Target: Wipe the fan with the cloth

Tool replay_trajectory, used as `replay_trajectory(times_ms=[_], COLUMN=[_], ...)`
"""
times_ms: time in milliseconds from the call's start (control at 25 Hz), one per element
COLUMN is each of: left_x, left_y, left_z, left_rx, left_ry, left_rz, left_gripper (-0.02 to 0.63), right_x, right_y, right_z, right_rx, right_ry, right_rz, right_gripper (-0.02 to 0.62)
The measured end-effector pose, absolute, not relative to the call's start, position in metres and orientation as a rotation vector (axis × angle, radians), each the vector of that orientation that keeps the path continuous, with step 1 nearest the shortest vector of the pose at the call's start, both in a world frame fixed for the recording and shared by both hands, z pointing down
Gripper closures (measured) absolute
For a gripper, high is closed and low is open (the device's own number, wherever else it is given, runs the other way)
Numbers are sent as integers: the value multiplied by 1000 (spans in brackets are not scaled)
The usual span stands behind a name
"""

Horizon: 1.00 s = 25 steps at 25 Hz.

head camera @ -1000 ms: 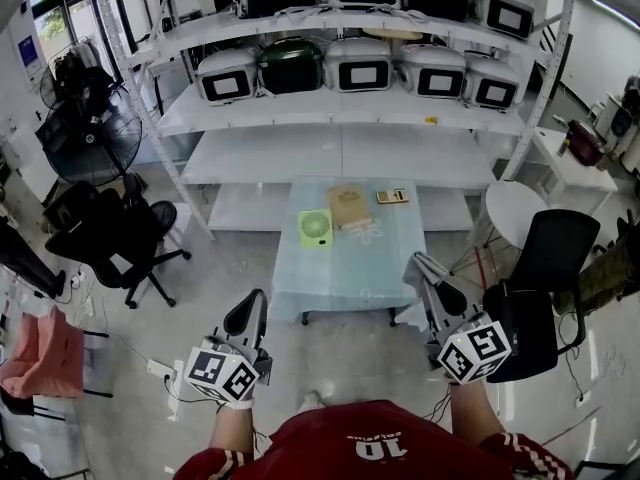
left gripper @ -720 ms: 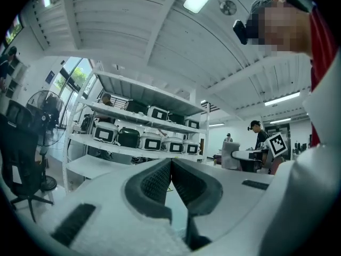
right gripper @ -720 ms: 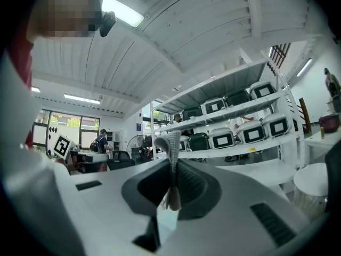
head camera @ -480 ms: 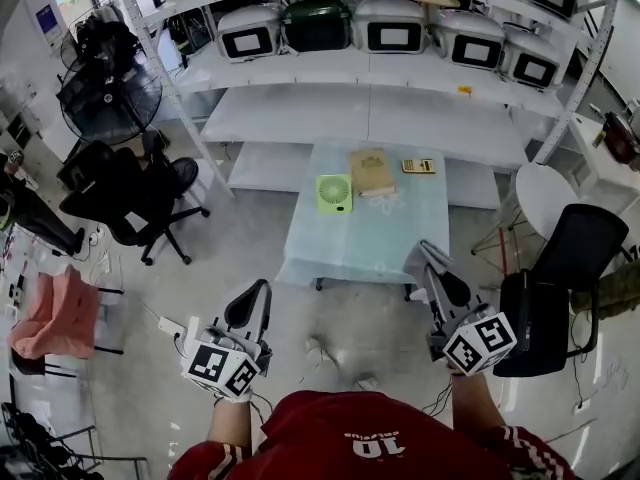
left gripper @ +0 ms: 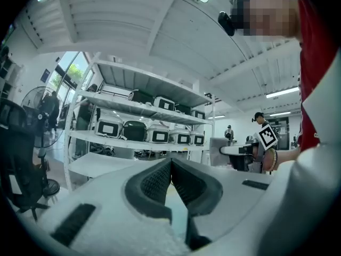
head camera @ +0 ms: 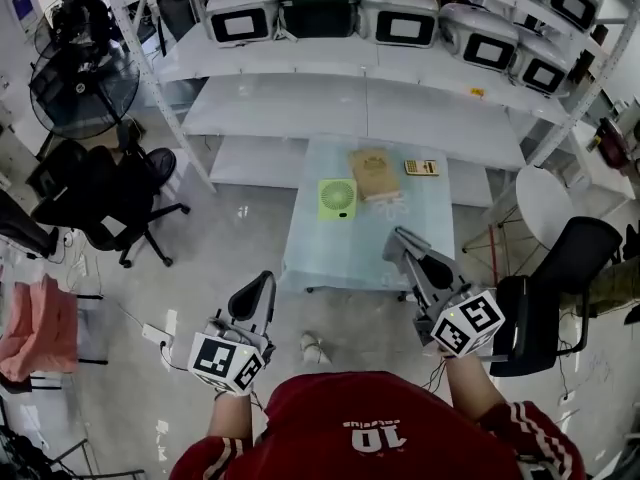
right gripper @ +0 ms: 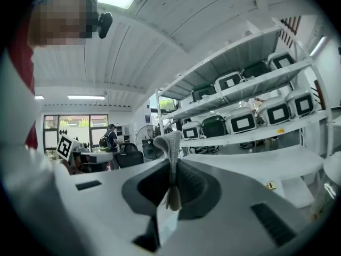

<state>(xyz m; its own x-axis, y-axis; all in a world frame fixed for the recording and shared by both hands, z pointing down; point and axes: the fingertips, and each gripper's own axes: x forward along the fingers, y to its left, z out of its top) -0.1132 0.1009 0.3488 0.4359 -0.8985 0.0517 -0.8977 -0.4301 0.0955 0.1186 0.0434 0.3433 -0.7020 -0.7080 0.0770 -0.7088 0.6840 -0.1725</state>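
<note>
The right gripper [right gripper: 171, 167] has its jaws shut tight on a thin grey cloth [right gripper: 169, 143]. A bit of the cloth sticks up past the tips. The left gripper [left gripper: 170, 167] has its jaws pressed together with nothing between them.

The person holds both grippers out in front, low down. The left gripper [head camera: 262, 286] is over the floor [head camera: 220, 248], in front of the table's near left corner. The right gripper [head camera: 397, 240] pokes over the near edge of the table [head camera: 400, 238].

The little green fan [head camera: 338, 198] lies flat on the table, close to the left edge. It is well apart from both sets of jaws, farther up the table. A brown pad [head camera: 374, 173] is just beside the fan, toward the far edge. A small calculator [head camera: 421, 167] lies near the far right corner.
</note>
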Motion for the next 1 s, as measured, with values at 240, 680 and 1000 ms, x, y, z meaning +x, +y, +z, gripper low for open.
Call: replay_trajectory(times_ms=[240,680,1000], left_x=[-137,-146,-127], left_y=[50,-4,-52], left_z=[349,379,381], left_rx=[2683,2597,2545], left_ry=[-1417,-1288,-1362], left_rz=[-93,-208,-241], left_gripper=[604,604,604], right_x=[69,33,22], right_y=[-5,-58,-122], right_z=[350,405,443], right_rx=[1239,1179,1069], right_ry=[-2853,-2790,-2788], right_rz=[361,584,694], right_gripper=[575,575,575])
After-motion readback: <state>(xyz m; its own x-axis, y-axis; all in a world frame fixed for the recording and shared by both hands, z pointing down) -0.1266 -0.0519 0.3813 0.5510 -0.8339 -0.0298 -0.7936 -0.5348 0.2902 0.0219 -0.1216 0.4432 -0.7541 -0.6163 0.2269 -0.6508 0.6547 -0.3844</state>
